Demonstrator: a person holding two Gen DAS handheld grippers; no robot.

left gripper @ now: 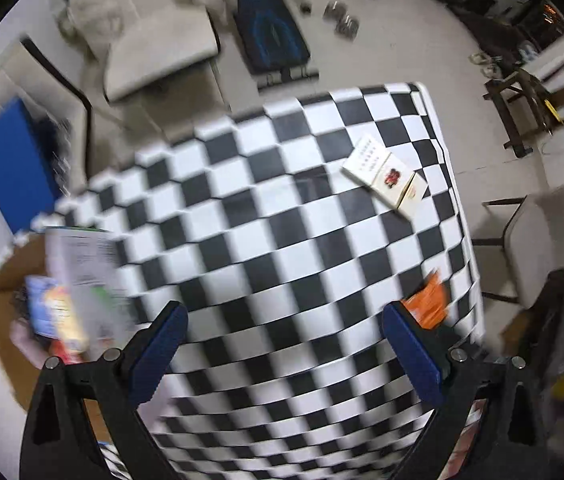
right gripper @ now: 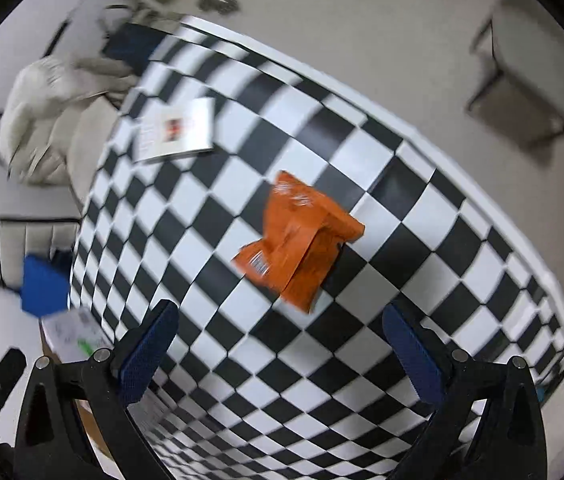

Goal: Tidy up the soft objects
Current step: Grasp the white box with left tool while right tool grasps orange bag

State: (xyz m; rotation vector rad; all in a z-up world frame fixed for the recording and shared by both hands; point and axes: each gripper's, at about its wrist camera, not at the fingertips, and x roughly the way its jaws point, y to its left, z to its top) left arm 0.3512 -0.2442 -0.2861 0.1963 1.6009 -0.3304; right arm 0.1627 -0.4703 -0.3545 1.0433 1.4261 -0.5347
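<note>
Right gripper (right gripper: 280, 340), jaws spread and empty, above orange snack pouch (right gripper: 297, 236) on checkered worktop (right gripper: 421, 264); should pinch its crumpled middle gently; left gripper (left gripper: 283, 344) likewise open

Crumpled orange packet (right gripper: 297, 239) flat on checkered table (right gripper: 421, 208)

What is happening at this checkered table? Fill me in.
A person holds two grippers over the checkered table. Both the left gripper and the right gripper are open and empty. An orange snack bag lies ahead of the right one. A white box lies farther off.
</note>
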